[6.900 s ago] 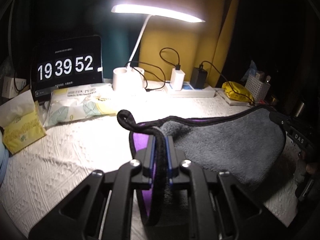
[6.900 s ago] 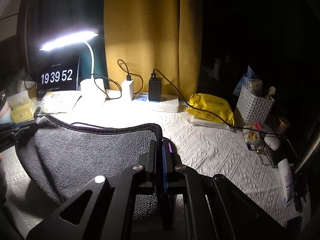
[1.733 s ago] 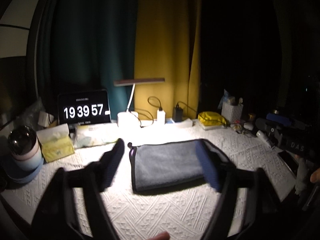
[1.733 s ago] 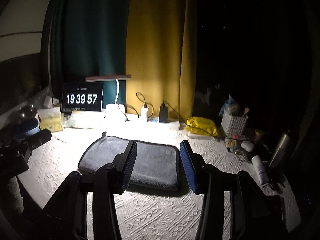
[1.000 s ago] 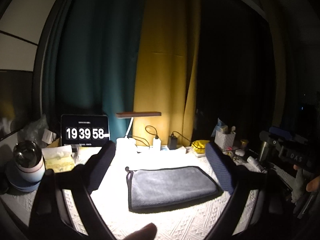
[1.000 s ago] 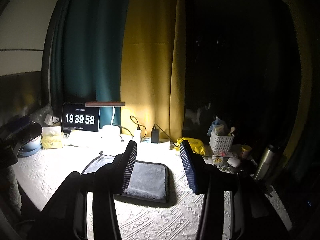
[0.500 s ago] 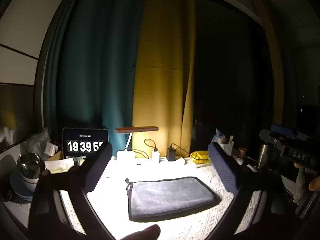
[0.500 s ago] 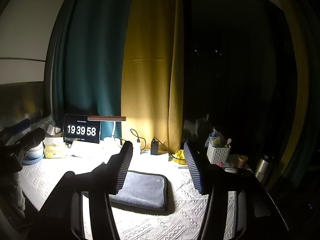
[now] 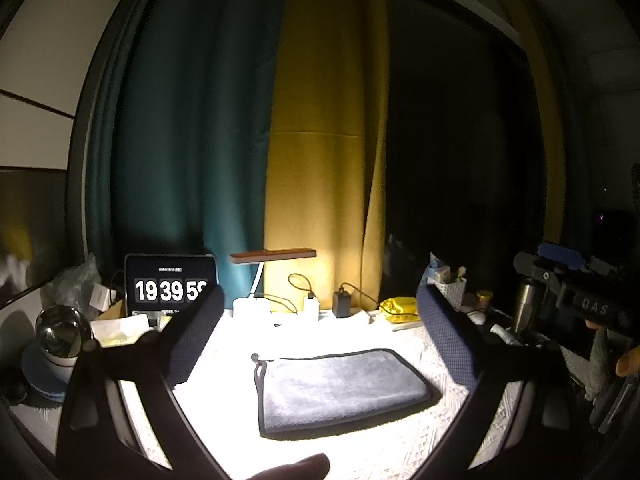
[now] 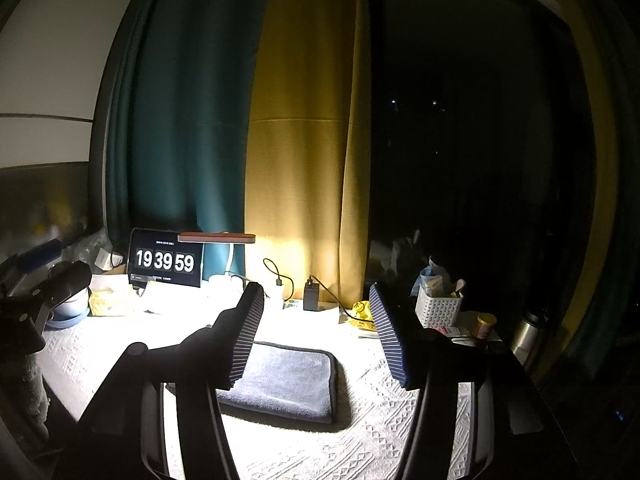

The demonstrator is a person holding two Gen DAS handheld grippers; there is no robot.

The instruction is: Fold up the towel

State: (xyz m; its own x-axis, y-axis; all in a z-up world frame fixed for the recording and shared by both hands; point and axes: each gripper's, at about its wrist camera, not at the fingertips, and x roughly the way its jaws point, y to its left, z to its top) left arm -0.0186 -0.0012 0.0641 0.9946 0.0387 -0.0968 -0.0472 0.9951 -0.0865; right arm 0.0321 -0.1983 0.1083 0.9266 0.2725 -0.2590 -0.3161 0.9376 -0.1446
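A dark room, lit only by a small desk lamp (image 9: 273,256) at the back of the worktop (image 9: 360,452), which is covered by a white cloth with an embossed pattern. The grey towel (image 9: 340,388) lies folded flat near the middle of that cloth in the lamp's bright pool, a dark binding round its edge and a small loop at its far left corner; nothing touches it. Both tools are held up and back from the worktop. The left gripper (image 9: 320,340) has its jaws spread wide and holds nothing, the towel showing between them; the right gripper (image 10: 316,336) likewise stands with jaws apart and empty, its ribbed blue pads facing each other above the towel's near side. Behind the worktop hang a teal curtain (image 10: 188,120) and a yellow curtain (image 10: 304,140), with black window beyond to the right. Along the back edge stand a tablet clock (image 10: 165,260) reading 19 39 59, chargers plugged into a power strip (image 9: 340,314), a yellow packet (image 9: 398,306) and a white basket (image 10: 438,308) of small items. A tissue pack (image 10: 108,300) and a cup on a blue saucer (image 9: 60,340) sit at the left.
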